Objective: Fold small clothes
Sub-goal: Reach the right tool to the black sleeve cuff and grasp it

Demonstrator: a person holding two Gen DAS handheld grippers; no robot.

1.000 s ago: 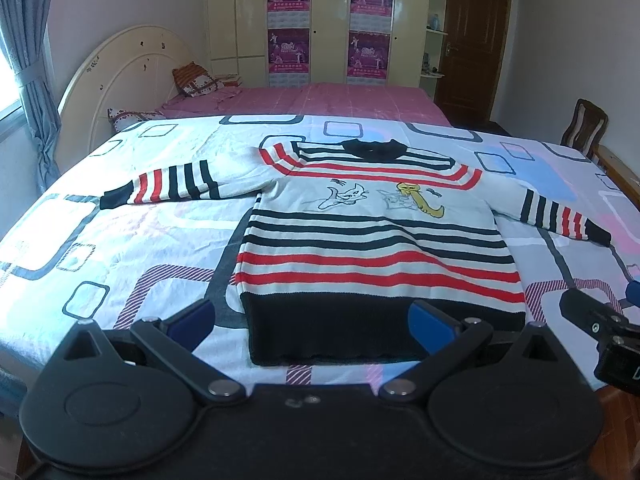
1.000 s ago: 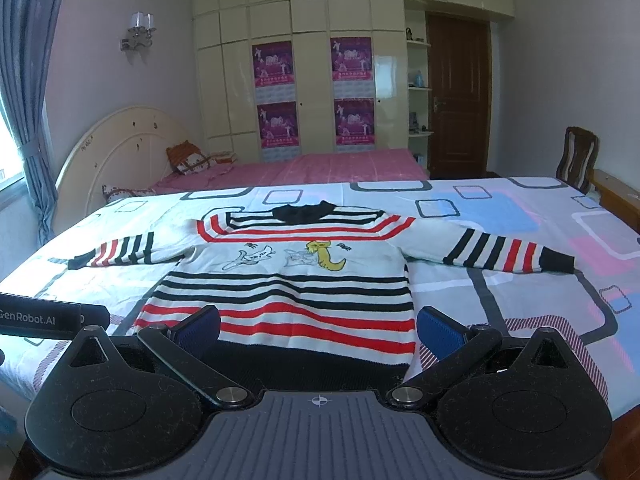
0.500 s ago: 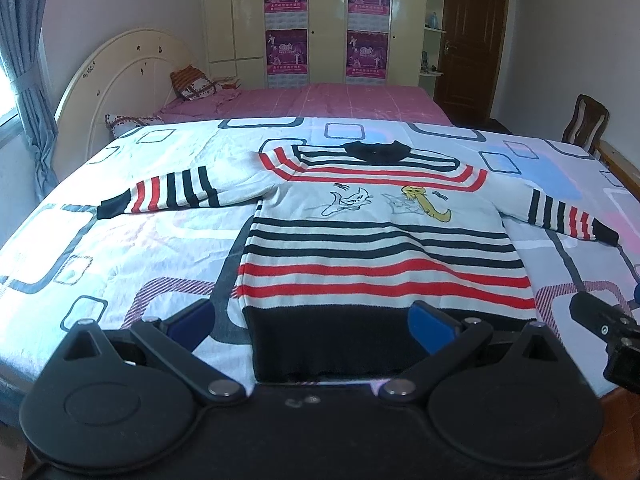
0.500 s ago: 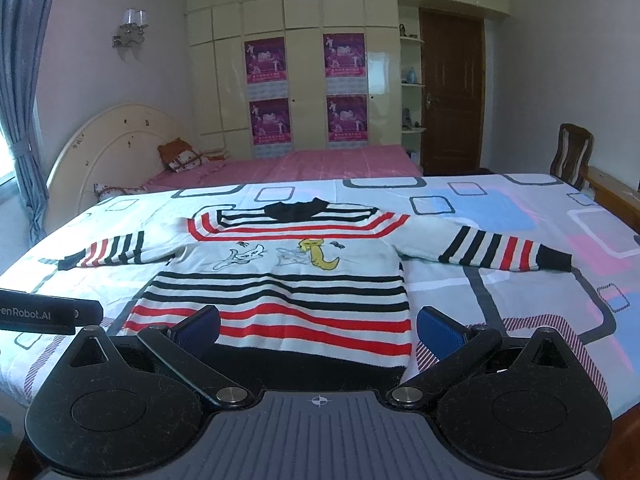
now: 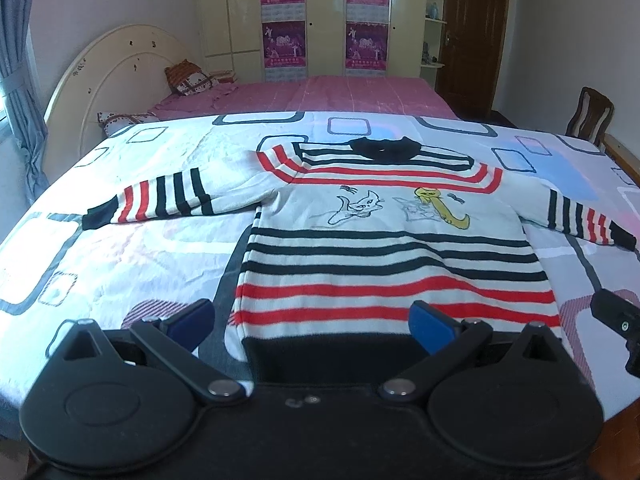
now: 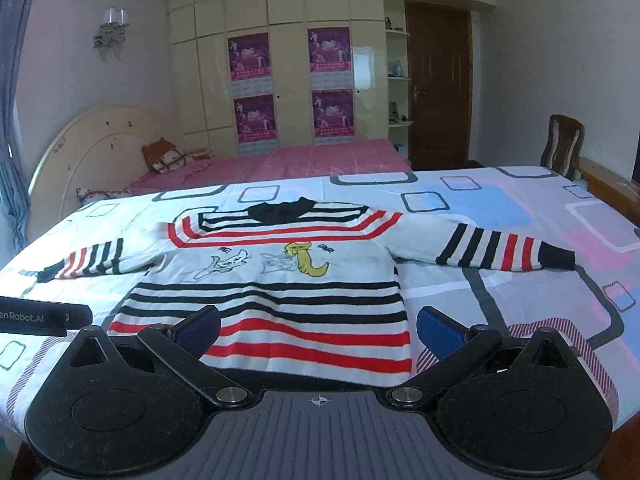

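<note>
A small white sweater [image 5: 384, 248] [image 6: 272, 288] with black and red stripes, a black collar and cartoon drawings lies flat on the bed, both sleeves spread sideways. My left gripper [image 5: 312, 322] hovers open over the sweater's black hem, its blue pads [image 5: 430, 326] wide apart and holding nothing. My right gripper [image 6: 318, 330] is open too, above the hem's right part. Each gripper's body edge shows in the other's view.
The bedspread [image 5: 120, 264] is white with grey, blue and pink rectangles. A pink bed [image 5: 320, 96] with a cream headboard [image 5: 108, 76] and pillows lies behind. A wooden chair [image 6: 562, 146] stands at the right, wardrobe and dark door beyond.
Both grippers have moved forward over the sweater, so the hem sits lower and closer in both views. Their fingers stayed open and the sweater has not moved.
</note>
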